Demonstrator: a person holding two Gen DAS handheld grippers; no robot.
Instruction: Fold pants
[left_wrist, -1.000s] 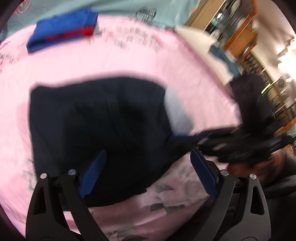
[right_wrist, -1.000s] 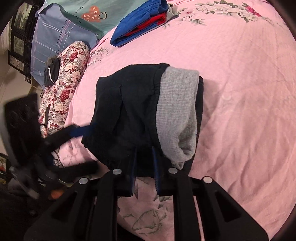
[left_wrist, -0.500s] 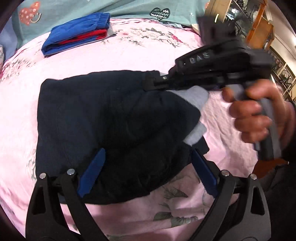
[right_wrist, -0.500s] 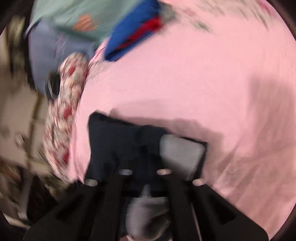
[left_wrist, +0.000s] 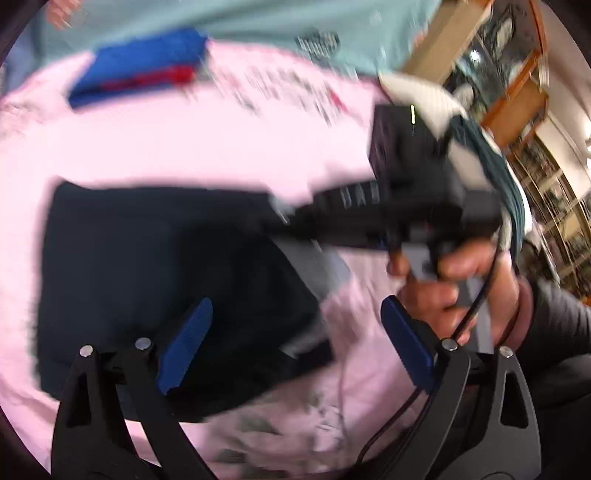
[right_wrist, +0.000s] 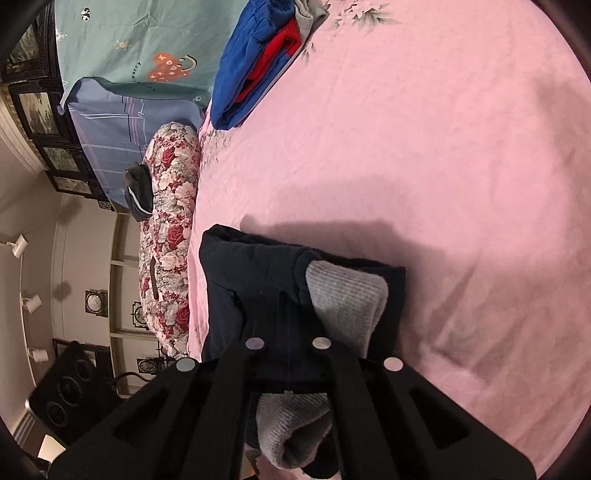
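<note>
Folded dark navy pants (left_wrist: 147, 280) with a grey lining (right_wrist: 347, 299) lie on the pink bedsheet (left_wrist: 184, 144). My left gripper (left_wrist: 295, 347) hovers open over their near edge, and its blue pads (left_wrist: 184, 343) hold nothing. My right gripper (right_wrist: 286, 314) is shut, its fingers lying on top of the pants. The tips blend into the dark cloth, so I cannot tell whether any fabric is pinched. In the left wrist view the right gripper (left_wrist: 314, 218) reaches over the pants from the right, with a hand (left_wrist: 461, 280) holding it.
A stack of folded blue and red clothes (right_wrist: 258, 62) sits at the far end of the sheet (right_wrist: 443, 166). A floral pillow (right_wrist: 170, 221) and a teal blanket (right_wrist: 129, 48) lie along the bed's left side. Wooden shelves (left_wrist: 517, 74) stand beyond the bed.
The right gripper closed its small gap, swung from beside the pants to over them, and dropped onto the cloth. The left gripper shifted sideways and stayed open.
</note>
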